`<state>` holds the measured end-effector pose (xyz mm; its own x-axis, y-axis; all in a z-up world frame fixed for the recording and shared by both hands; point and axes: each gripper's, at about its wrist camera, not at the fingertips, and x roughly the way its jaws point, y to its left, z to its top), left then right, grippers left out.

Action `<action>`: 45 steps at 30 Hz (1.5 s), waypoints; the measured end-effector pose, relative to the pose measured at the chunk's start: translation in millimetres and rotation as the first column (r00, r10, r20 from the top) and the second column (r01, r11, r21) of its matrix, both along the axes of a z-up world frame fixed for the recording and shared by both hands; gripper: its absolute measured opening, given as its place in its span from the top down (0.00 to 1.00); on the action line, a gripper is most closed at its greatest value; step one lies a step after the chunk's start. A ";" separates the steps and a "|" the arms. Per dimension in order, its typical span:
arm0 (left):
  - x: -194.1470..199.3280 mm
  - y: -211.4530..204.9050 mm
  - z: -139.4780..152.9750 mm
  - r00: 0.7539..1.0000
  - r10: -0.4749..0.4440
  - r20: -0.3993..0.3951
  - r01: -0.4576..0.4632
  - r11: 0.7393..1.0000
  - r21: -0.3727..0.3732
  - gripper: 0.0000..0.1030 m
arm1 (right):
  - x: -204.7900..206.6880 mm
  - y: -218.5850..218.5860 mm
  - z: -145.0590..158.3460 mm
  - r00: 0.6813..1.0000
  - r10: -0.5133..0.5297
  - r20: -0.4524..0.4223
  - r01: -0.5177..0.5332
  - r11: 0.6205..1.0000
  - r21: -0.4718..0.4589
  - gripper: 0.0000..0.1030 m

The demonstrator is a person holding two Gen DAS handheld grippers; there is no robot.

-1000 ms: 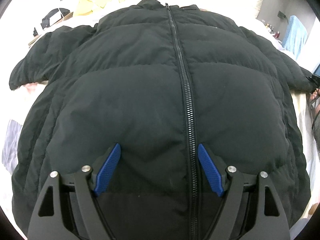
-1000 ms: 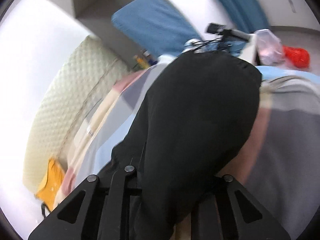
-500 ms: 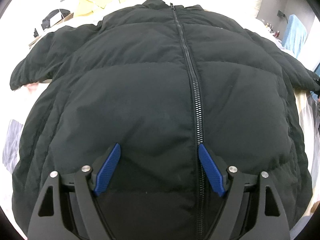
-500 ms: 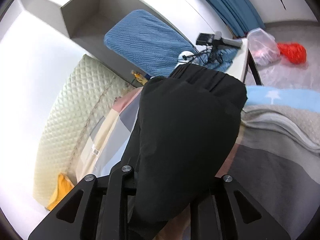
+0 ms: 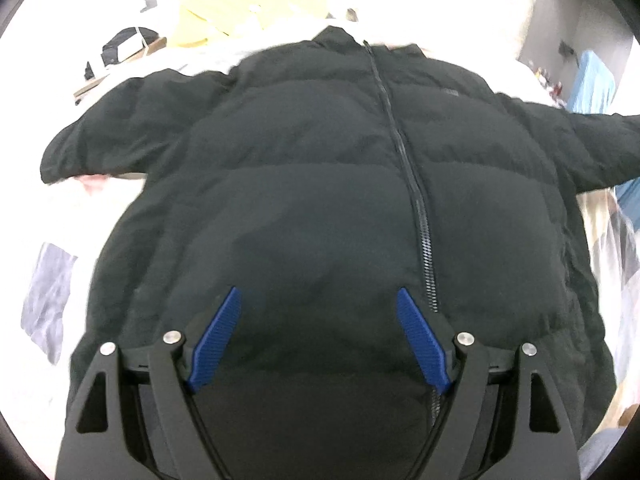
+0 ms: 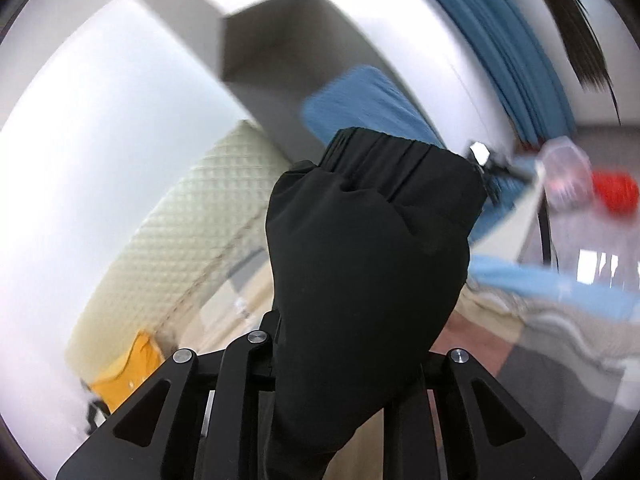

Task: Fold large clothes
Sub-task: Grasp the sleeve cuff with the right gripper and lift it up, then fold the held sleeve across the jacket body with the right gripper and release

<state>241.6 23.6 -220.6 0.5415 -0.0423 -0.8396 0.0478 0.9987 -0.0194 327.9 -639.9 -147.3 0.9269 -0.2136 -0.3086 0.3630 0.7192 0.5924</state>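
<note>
Right wrist: jacket sleeve (image 6: 368,264) clamped between fingers (image 6: 276,360), cuff beyond.

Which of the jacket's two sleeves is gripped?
The sleeve at the right of the left wrist view: its elastic cuff sticks out between the right gripper fingers. The other sleeve lies flat, untouched.

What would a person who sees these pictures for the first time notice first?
A big black puffer jacket fills the left wrist view, spread front up on the bed with its zipper closed; the left gripper stands open above its lower part. In the right wrist view, the right gripper is shut on the jacket's sleeve cuff, which blocks the middle of the picture.
</note>
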 end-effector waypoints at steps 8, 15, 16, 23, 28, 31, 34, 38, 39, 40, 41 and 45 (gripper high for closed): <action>-31.3 33.3 32.6 0.997 0.029 0.066 -0.026 0.998 -0.055 0.21 | 0.6 142.6 127.4 0.990 0.138 0.016 -0.128 0.951 -0.281 0.84; -41.2 64.9 43.2 0.992 0.055 0.110 -0.048 0.997 -0.058 0.21 | 26.3 289.9 174.1 0.938 0.347 -0.003 -0.322 0.867 -0.379 0.83; -41.4 68.9 43.8 0.991 0.065 0.116 -0.059 0.997 -0.051 0.22 | 28.9 313.5 176.7 0.927 0.375 -0.013 -0.349 0.850 -0.395 0.82; -43.5 96.8 46.3 0.981 0.129 0.147 -0.120 0.990 -0.071 0.22 | 45.9 468.9 160.2 0.811 0.579 -0.089 -0.549 0.698 -0.460 0.80; -48.6 102.4 45.2 0.979 0.116 0.166 -0.107 0.992 -0.063 0.22 | 64.2 550.2 113.5 0.718 0.680 -0.151 -0.668 0.609 -0.428 0.80; -50.2 113.6 47.8 0.974 0.131 0.187 -0.120 0.990 -0.067 0.21 | 71.1 595.3 73.0 0.667 0.714 -0.210 -0.724 0.557 -0.406 0.80; -47.2 128.2 47.9 0.970 0.156 0.189 -0.142 0.986 -0.085 0.21 | 77.3 620.2 29.4 0.624 0.738 -0.256 -0.769 0.524 -0.366 0.80; -43.1 150.9 45.8 0.964 0.191 0.187 -0.171 0.978 -0.121 0.21 | 84.5 648.4 -37.9 0.566 0.755 -0.330 -0.822 0.484 -0.301 0.80; -42.9 153.4 45.1 0.962 0.196 0.188 -0.174 0.977 -0.126 0.21 | 86.5 652.9 -57.7 0.553 0.754 -0.356 -0.832 0.478 -0.280 0.80; -42.3 157.0 44.3 0.961 0.203 0.189 -0.180 0.975 -0.132 0.22 | 85.6 655.5 -72.1 0.544 0.752 -0.372 -0.839 0.476 -0.265 0.80; -40.6 160.3 42.6 0.960 0.212 0.185 -0.188 0.973 -0.135 0.22 | 85.5 662.9 -84.6 0.537 0.748 -0.390 -0.843 0.476 -0.250 0.80; -35.9 162.9 33.8 0.965 0.209 0.158 -0.187 0.972 -0.143 0.21 | 91.1 677.7 -129.4 0.518 0.714 -0.472 -0.852 0.481 -0.206 0.80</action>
